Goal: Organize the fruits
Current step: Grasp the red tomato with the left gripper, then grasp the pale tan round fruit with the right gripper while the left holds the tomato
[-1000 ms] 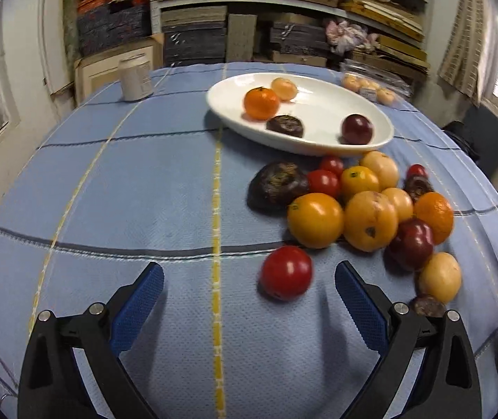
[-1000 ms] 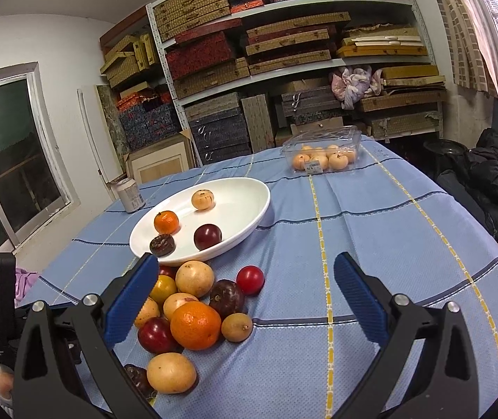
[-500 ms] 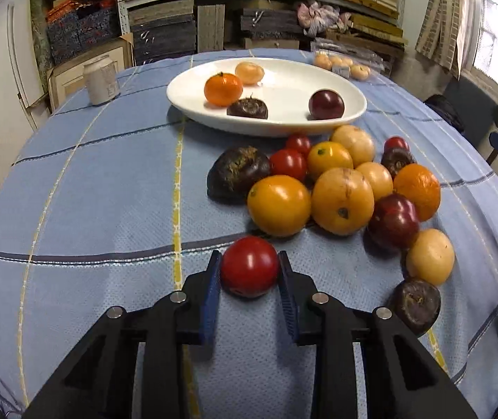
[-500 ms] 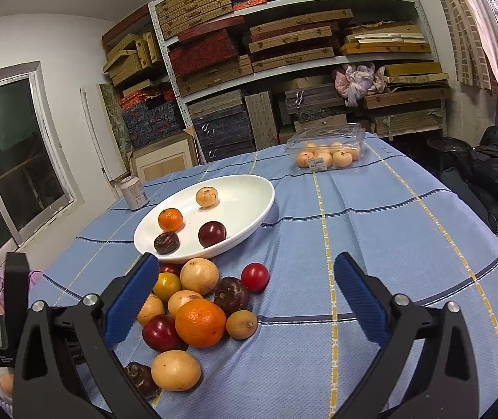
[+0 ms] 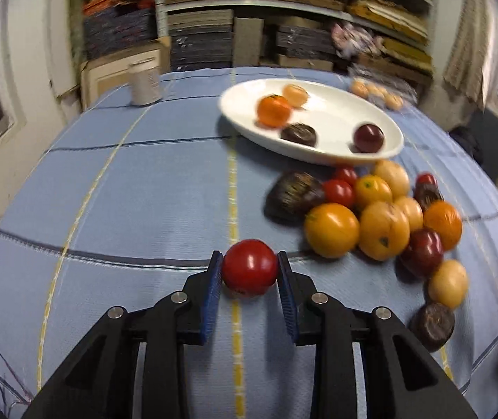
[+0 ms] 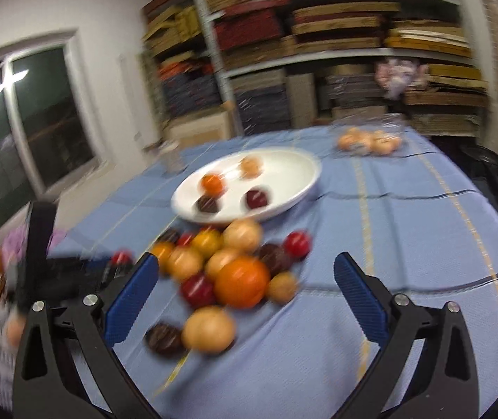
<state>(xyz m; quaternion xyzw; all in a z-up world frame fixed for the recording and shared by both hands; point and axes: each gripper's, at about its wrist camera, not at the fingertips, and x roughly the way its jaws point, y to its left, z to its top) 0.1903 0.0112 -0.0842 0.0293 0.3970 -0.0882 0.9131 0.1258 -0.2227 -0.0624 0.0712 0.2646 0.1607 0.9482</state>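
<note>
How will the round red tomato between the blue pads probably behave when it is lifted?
The round red tomato looks smooth and glossy, so it may slip. The left hand-held gripper touches only its sides, so it could roll out. Probably soft: squeeze gently.

Right tongs [image 6: 245,286]: jaws wide apart, nothing between the pads, above the fruit pile.
Fruit pile [image 6: 228,272]: blurred, on the blue surface [image 6: 406,244], just before the plate.
Plate [image 6: 305,181]: white, holds four fruits.
Left tongs [image 6: 116,262]: at left, gripping a red fruit.
</note>
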